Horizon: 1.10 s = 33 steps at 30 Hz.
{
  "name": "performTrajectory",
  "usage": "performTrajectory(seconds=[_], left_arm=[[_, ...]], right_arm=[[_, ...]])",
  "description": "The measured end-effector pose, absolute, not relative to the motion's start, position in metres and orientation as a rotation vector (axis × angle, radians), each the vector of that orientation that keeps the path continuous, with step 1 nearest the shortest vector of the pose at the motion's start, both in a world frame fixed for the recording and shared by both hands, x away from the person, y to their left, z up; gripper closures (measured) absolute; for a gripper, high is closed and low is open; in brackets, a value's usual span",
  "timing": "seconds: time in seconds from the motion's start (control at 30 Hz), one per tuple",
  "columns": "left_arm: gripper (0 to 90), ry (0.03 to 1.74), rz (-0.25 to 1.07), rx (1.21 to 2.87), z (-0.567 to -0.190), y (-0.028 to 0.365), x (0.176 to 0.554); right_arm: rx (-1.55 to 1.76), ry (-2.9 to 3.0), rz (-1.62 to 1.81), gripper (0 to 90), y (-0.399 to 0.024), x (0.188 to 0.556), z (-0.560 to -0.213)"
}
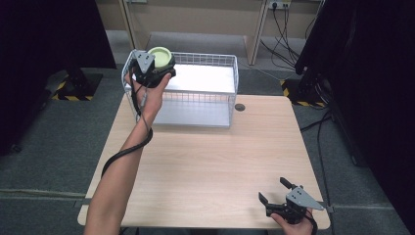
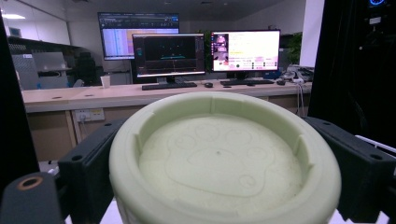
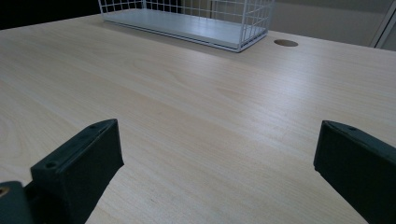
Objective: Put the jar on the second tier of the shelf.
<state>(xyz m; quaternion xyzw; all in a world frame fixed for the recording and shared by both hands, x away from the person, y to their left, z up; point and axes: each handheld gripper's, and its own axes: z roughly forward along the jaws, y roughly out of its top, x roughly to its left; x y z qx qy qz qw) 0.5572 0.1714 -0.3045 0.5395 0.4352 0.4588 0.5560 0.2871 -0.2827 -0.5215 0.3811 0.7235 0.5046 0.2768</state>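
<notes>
A pale green round bowl (image 1: 160,55) with a paw print moulded in its bottom (image 2: 224,163) is held upright over the left end of a white wire basket (image 1: 230,73). My left gripper (image 1: 155,68) is shut on the bowl, one black jaw on each side. Near the table's front right corner my right gripper (image 1: 274,190) rests low over the wood, open, with nothing between its jaws. The basket (image 3: 233,28) lies far ahead in the right gripper view.
The basket stands at the back of a light wooden table (image 1: 210,166), next to a round cable hole (image 1: 240,106). Dark screens flank the table on both sides. Desks with monitors (image 2: 168,55) stand beyond.
</notes>
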Motion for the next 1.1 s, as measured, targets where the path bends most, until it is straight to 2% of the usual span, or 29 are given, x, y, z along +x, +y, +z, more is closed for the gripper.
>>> performTrajectory(seconds=[0.47,1.1], left_arm=[[11.2,1.046,1.066,1.306,-0.304,0.158,0.579],[11.2,1.139,1.014,1.362,-0.335,0.156,0.603]], right_arm=[[1.016,1.947,1.357,1.5,-0.282,0.286,-0.521],[1.007,1.95,1.363,1.5,-0.282,0.286,-0.522]])
